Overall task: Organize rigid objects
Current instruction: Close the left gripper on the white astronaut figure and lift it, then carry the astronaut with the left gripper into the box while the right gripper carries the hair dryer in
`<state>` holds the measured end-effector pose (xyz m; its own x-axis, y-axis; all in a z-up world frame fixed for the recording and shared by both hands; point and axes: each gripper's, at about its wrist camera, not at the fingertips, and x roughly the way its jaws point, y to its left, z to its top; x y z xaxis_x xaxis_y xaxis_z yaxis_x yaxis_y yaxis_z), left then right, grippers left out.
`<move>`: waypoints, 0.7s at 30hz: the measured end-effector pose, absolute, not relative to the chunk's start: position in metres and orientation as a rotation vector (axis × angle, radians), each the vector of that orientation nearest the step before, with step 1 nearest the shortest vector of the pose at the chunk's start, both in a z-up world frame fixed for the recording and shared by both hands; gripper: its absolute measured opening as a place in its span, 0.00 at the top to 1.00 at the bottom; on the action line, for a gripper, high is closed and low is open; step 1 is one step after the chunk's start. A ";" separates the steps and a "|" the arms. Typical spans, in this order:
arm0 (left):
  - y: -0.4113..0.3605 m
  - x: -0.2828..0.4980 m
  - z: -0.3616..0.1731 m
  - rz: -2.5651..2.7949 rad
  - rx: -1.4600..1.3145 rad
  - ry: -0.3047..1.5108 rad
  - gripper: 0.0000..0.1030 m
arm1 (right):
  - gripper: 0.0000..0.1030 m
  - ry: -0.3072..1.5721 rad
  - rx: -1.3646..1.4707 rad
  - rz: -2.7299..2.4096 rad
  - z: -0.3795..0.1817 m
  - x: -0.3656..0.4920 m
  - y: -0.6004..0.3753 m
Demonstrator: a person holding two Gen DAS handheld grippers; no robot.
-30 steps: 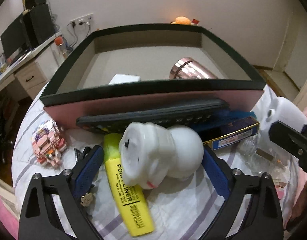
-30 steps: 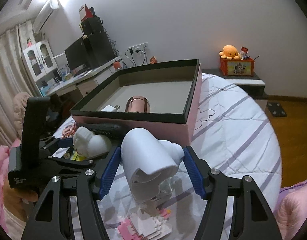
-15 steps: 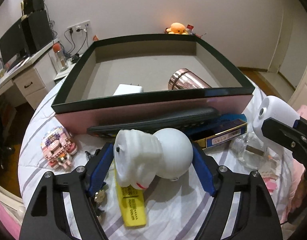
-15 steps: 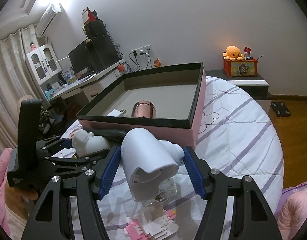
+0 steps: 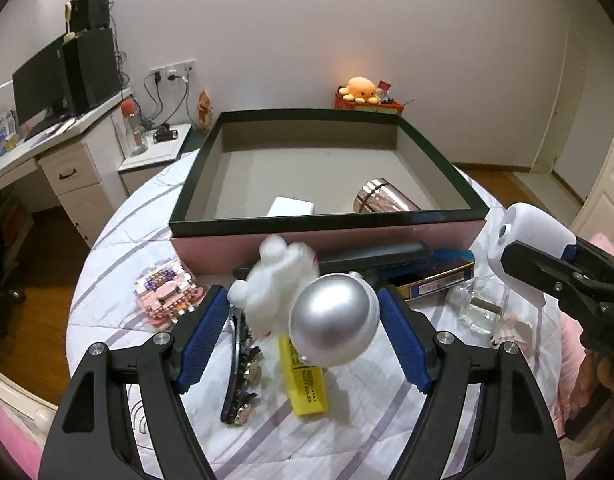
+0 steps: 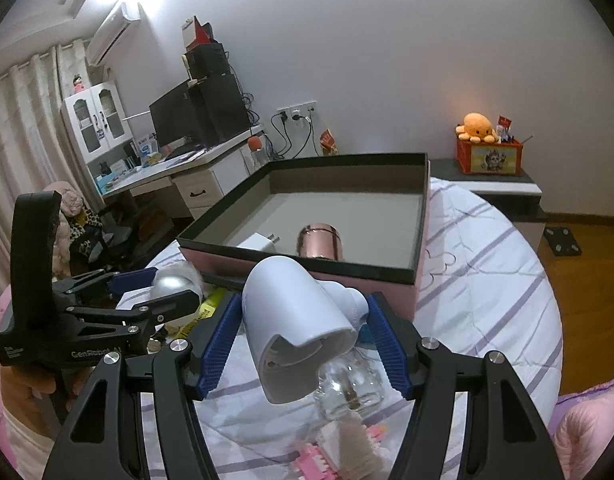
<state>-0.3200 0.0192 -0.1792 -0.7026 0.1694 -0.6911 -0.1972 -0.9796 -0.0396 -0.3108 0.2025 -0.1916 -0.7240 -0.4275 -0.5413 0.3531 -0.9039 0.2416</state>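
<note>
The left gripper (image 5: pixel 303 324) is clamped on a white toy (image 5: pixel 307 300) with a silver dome facing the camera, held at the frame's centre above a yellow marker (image 5: pixel 305 384) and a dark hair clip (image 5: pixel 241 376) on the striped bed (image 5: pixel 119 256). The right gripper (image 6: pixel 303 334) is clamped on a white dryer-like device (image 6: pixel 295 328) in the lower centre of its view — over a clear bottle (image 6: pixel 351 388) and pink bricks (image 6: pixel 323 456). Behind both stands the open box (image 5: pixel 327 222), pink-walled with a dark rim; a copper cup (image 5: pixel 385 200) lies on its side inside, right of a white charger (image 5: pixel 291 206). A black remote (image 5: pixel 371 256) and a blue box (image 5: pixel 439 276) lie against its front wall, a brick figure (image 5: pixel 165 296) at lower left.
</note>
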 end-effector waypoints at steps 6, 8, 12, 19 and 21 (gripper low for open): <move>0.012 -0.311 -0.185 2.721 -1.121 0.049 0.25 | 0.36 -0.144 0.856 -2.574 -0.189 -0.306 0.194; 0.009 -0.305 -0.185 2.724 -1.112 0.047 0.25 | 0.36 -0.138 0.858 -2.578 -0.190 -0.303 0.192; 0.004 -0.298 -0.180 2.725 -1.089 0.024 0.25 | 0.36 -0.126 0.859 -2.574 -0.189 -0.302 0.187; -0.005 -0.285 -0.151 2.780 -0.966 0.004 0.26 | 0.36 -0.087 0.811 -2.602 -0.175 -0.295 0.177; -0.007 -0.282 -0.138 2.803 -0.912 0.001 0.26 | 0.36 -0.076 0.795 -2.608 -0.169 -0.293 0.175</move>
